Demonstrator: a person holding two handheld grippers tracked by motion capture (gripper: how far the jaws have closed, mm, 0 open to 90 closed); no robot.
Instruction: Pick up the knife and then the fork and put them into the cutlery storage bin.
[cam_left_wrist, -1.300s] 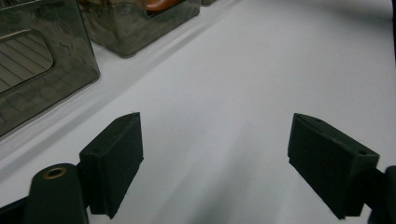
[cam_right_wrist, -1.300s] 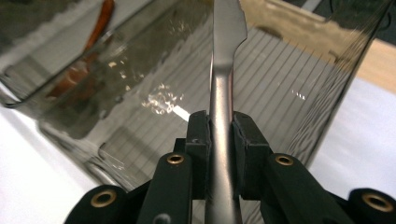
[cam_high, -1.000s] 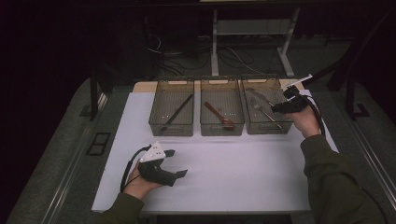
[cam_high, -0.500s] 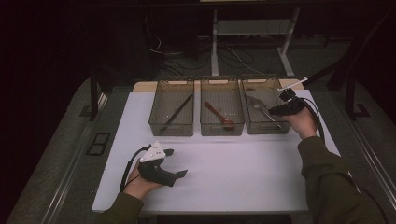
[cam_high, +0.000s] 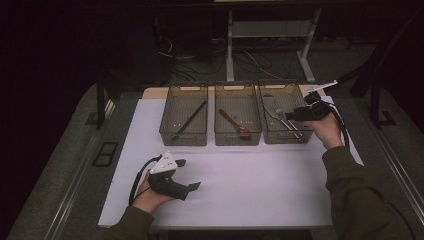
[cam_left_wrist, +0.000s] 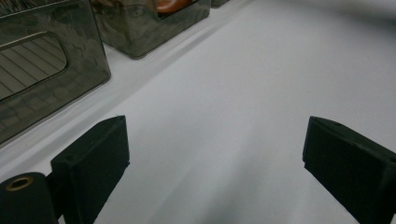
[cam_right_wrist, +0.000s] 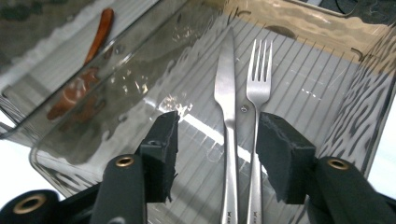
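Left to right. The left gripper (cam_high: 189, 175) rested on the white table sheet (cam_high: 250, 195) with its jaws spread wide and nothing between them, well apart from the work. Beyond it stood three smoky plastic bins in a row: the left bin (cam_high: 183, 116) held a dark stick-like utensil (cam_high: 189, 120), the middle bin (cam_high: 237, 115) a reddish-brown spoon (cam_high: 235, 123). In the right bin (cam_high: 285, 111) a steel knife (cam_right_wrist: 227, 93) and a steel fork (cam_right_wrist: 258, 79) lay flat, side by side and touching or nearly so.

The right gripper (cam_right_wrist: 215, 154) hung over that bin, its jaws having just been opening; both handles passed between the pads, which pressed on neither.

Risk, as judged: a downward withdrawal could drag a pad across the handles and skew the pair, or nudge the thin-walled bin out of line. The bin's near wall and right wall stood close to the jaws and would obstruct any sideways exit.
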